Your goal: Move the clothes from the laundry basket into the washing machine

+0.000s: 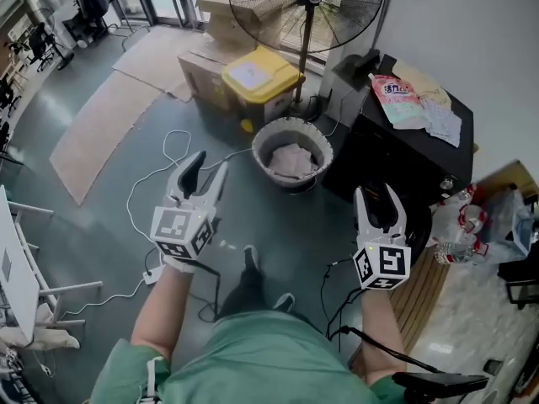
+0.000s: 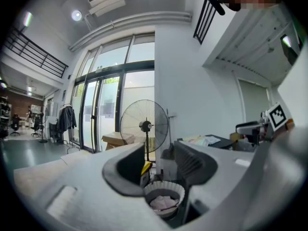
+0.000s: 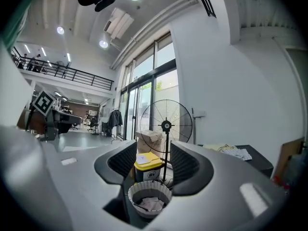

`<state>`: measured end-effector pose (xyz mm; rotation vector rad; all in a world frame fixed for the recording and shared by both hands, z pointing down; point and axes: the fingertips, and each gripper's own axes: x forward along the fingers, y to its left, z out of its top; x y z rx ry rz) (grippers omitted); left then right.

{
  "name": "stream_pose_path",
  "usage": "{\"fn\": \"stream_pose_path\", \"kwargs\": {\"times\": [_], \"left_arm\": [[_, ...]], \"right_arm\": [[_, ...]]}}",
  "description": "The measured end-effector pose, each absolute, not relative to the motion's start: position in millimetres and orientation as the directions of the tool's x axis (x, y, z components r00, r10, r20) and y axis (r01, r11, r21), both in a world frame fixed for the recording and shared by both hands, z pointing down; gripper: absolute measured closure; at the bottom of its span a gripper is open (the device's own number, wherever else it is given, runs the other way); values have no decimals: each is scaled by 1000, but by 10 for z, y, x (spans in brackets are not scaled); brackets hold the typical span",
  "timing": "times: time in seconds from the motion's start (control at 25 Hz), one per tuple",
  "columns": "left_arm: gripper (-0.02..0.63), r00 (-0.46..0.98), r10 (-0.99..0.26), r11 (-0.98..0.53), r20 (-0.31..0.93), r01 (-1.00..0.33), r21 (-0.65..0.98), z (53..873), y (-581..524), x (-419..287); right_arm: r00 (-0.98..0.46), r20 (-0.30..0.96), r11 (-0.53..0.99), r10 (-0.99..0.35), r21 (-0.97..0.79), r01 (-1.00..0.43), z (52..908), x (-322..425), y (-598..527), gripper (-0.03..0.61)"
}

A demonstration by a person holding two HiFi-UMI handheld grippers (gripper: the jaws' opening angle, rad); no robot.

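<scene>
Left gripper [image 1: 210, 167]: held level over the floor, to the left of the basket. Its jaws stand open with nothing between them.
Right gripper [image 1: 376, 195]: held level just in front of the washing machine. Its jaws are partly apart and empty.
Laundry basket [image 1: 263, 137]: round, with a pale frilled rim. It stands on the floor ahead of both grippers and apart from them. Each gripper view shows it farther off, through the gap between that gripper's jaws.
Clothes [image 1: 292, 160]: 1 pale, crumpled bundle lying at the bottom of the laundry basket, touched by neither gripper.
Washing machine [image 1: 404, 154]: black, just to the right of the laundry basket.
Pink pouch [image 1: 396, 91]: lies on top of the washing machine, beside some pale cloths or papers.
Fan [image 1: 307, 7]: a large standing fan behind the laundry basket, its pole coming down near the yellow lid.
Yellow-lidded bin [image 1: 261, 78]: on the floor behind the laundry basket, next to cardboard boxes [image 1: 223, 15].
Floor [image 1: 109, 183]: grey-green, with a white cable [image 1: 156, 171] trailing across it left of the laundry basket.
</scene>
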<state>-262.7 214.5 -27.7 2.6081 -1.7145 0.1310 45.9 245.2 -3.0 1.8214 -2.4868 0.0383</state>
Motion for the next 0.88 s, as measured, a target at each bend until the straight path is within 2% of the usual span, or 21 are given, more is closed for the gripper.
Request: {"fn": "stream_pose_path", "kwargs": {"times": [0.56,0.88], "left_arm": [[422,502,-858,-504,112,-864,5,-12,403,-3171],[422,552,-822,-556,142,-831,15,169,-102,-3126]], "right_arm": [[-211,156,217,-965,27,-976,196,-178,979,377],[-184,187,192,-965,30,-981,349,-304,605,377]]}}
